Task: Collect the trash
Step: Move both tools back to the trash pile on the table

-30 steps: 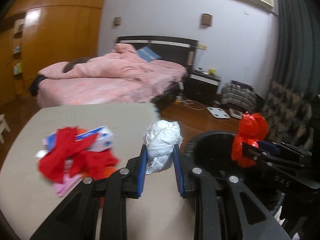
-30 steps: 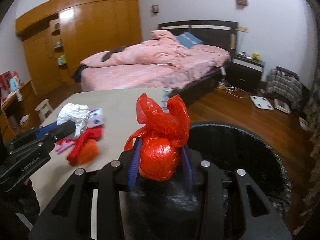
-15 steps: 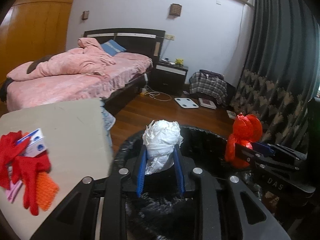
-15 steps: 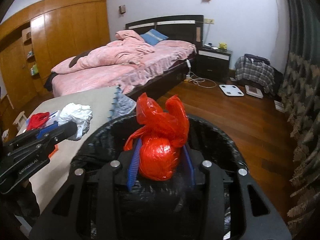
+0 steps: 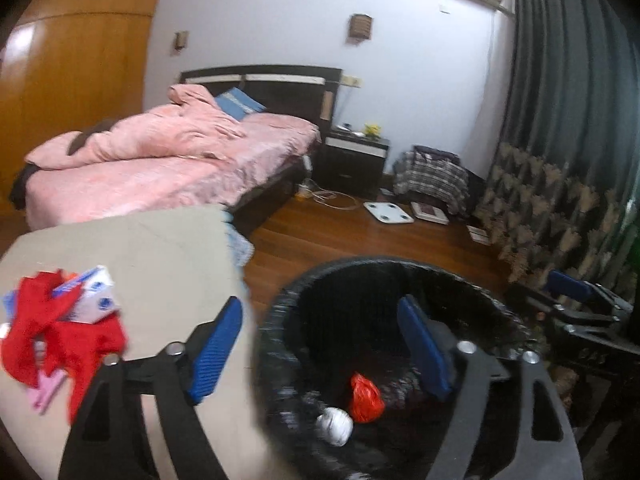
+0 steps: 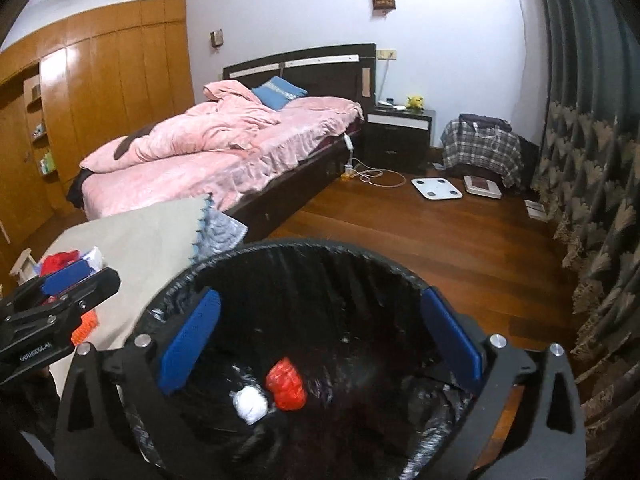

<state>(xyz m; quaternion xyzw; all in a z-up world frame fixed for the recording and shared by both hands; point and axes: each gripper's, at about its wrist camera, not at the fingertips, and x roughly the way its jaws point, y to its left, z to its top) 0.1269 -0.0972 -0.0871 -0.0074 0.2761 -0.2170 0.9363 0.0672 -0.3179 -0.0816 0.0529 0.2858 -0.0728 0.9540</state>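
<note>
Trash drop over the bin (image 6: 304,248), both my grippers poised above the black liner, and the trick now is to lift straight up and clear of the rim before swinging across, so I don't snag the plastic or drag it off the edge. My right gripper (image 6: 320,340) hangs right over the opening, jaws spread wide, nothing between the blue pads, touching nothing. My left gripper (image 5: 320,348) sits at the near-left rim, jaws spread just as wide and empty too, one pad over the table (image 5: 140,248), the other over the bin mouth. Down at the bottom lie the red bag (image 6: 286,383) and the white paper wad (image 6: 250,402), touching side by side. Not finished, I reckon: a red pile (image 5: 60,340) with a small carton (image 5: 92,300) on top waits on the table, just left of my left pads. I'd go there next, approach low and level, and pinch the loose stuff near its middle so nothing trails.
</note>
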